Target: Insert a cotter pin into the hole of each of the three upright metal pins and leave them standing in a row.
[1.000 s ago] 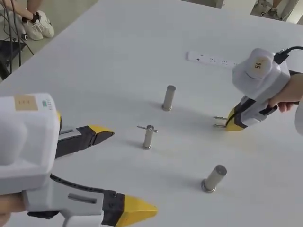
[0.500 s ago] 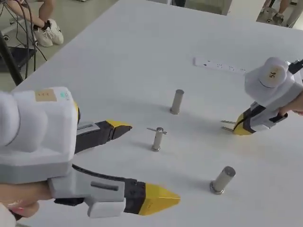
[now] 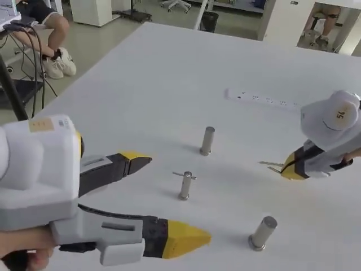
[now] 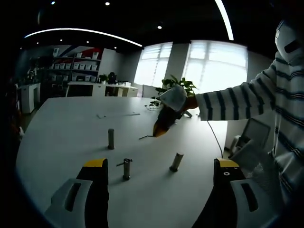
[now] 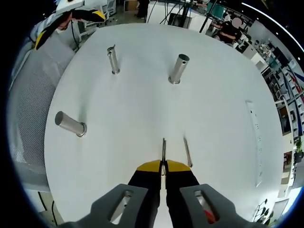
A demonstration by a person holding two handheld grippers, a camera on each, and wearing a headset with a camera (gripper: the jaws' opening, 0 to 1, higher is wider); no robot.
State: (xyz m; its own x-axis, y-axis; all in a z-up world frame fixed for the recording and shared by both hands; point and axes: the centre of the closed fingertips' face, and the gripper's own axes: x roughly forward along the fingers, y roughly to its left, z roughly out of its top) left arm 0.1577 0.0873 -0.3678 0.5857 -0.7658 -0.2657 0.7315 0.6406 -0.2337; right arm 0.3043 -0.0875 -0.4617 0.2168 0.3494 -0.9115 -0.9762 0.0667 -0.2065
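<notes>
R tongs (image 5: 163,164) tight on cotter pin (image 5: 163,149)

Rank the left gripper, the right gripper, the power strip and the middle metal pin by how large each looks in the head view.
1. left gripper, though nearness to the camera inflates it
2. right gripper
3. power strip
4. middle metal pin

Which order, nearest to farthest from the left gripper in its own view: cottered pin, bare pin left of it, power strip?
1. Cottered pin, just ahead, between the jaws.
2. Bare pin, farther back, to the left.
3. Power strip, far across the table, left.
</notes>
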